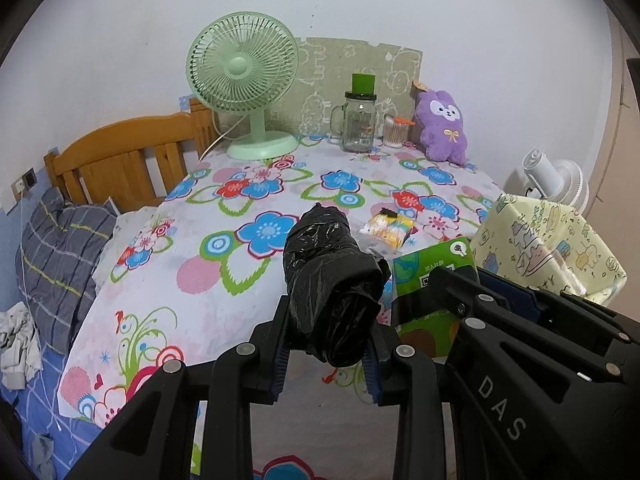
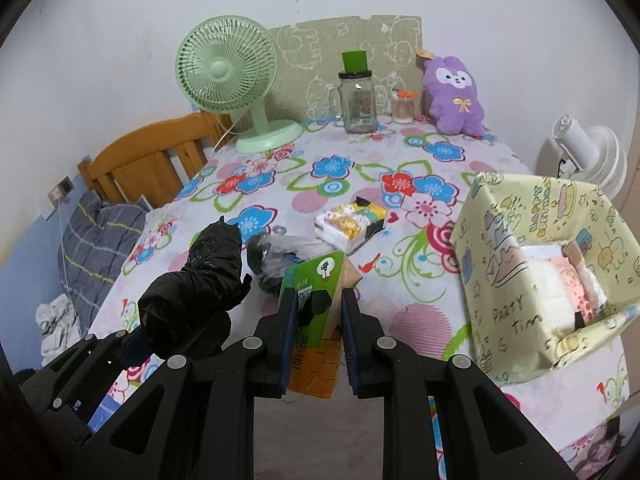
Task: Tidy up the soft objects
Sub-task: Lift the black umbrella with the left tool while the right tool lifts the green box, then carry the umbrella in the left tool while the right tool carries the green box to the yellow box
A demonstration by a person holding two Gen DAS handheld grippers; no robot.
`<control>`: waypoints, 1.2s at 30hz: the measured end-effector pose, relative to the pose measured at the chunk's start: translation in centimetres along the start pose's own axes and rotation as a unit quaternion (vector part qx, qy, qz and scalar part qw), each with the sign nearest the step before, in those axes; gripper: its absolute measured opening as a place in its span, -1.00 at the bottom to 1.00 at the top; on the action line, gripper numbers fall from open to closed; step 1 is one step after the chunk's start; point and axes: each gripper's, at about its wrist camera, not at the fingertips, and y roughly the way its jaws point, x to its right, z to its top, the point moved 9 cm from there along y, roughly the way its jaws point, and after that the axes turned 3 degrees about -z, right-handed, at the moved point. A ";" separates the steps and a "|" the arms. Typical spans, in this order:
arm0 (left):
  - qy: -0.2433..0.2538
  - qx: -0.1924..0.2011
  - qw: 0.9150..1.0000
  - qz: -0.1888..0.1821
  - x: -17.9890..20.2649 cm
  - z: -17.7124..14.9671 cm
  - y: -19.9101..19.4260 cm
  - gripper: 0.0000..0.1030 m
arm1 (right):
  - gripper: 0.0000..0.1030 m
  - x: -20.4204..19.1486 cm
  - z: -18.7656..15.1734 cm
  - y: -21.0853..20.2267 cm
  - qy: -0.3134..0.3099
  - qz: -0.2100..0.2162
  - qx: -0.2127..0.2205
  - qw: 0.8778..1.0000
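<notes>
My left gripper point(image 1: 326, 354) is shut on a roll of black plastic bags point(image 1: 330, 284) and holds it above the flowered table; the roll also shows in the right wrist view point(image 2: 196, 284). My right gripper point(image 2: 318, 344) is shut on a green and orange tissue pack point(image 2: 318, 312), also seen in the left wrist view point(image 1: 430, 280). A yellow patterned box point(image 2: 540, 276) stands open at the right with white things inside. A small tissue packet point(image 2: 352, 220) and a clear bag with dark items point(image 2: 276, 252) lie mid-table. A purple plush toy point(image 2: 454, 96) leans at the back.
A green fan point(image 2: 228, 76), a glass jar with a green lid point(image 2: 358, 100) and a cotton swab jar point(image 2: 402, 108) stand at the table's back. A wooden bed head point(image 2: 148, 164) and a grey pillow point(image 2: 96, 240) are left. A white fan point(image 2: 588, 156) is right.
</notes>
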 end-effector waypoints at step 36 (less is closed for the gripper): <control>0.031 0.034 0.999 -0.027 5.9 6.0 -2.1 -0.41 | -0.54 5.2 5.7 -4.3 0.001 -0.028 0.050 0.998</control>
